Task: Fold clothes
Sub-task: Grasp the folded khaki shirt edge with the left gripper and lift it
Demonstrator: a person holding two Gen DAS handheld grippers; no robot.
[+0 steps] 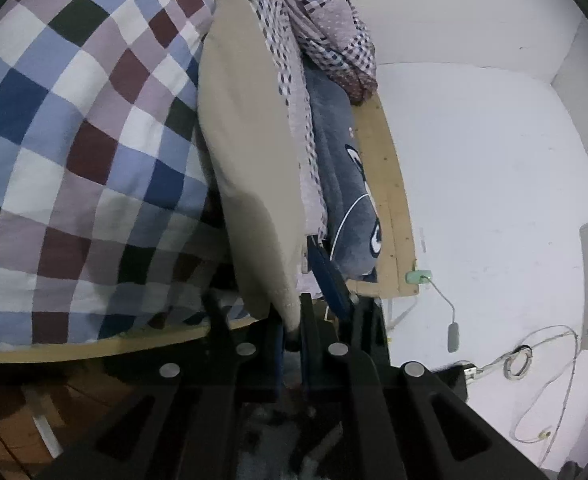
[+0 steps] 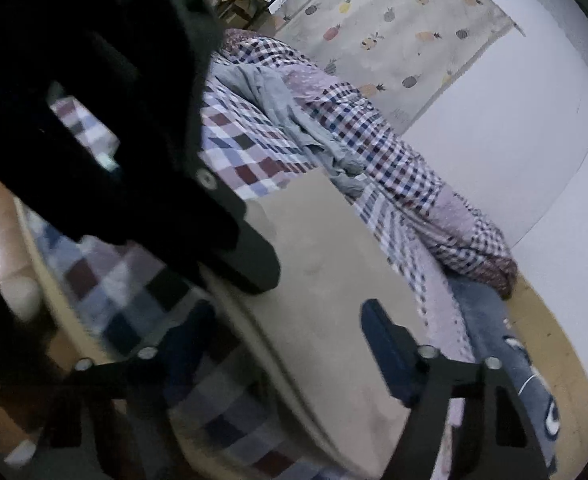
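Spanning both views, the checked quilt (image 1: 73,140) covers the bed; the beige garment (image 1: 249,168) lies on it. Left gripper (image 1: 294,328) is clamped on a corner of the cloth. Right gripper (image 2: 289,332) stands wide, holding nothing. Judgement: grip the opposite corner before lifting, keep the edge taut.

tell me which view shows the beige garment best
The right wrist view: the beige garment spreads there as a broad flat panel on the checked bedding. In the left wrist view it is a narrow edge-on strip, its lower corner pinched in the left gripper.
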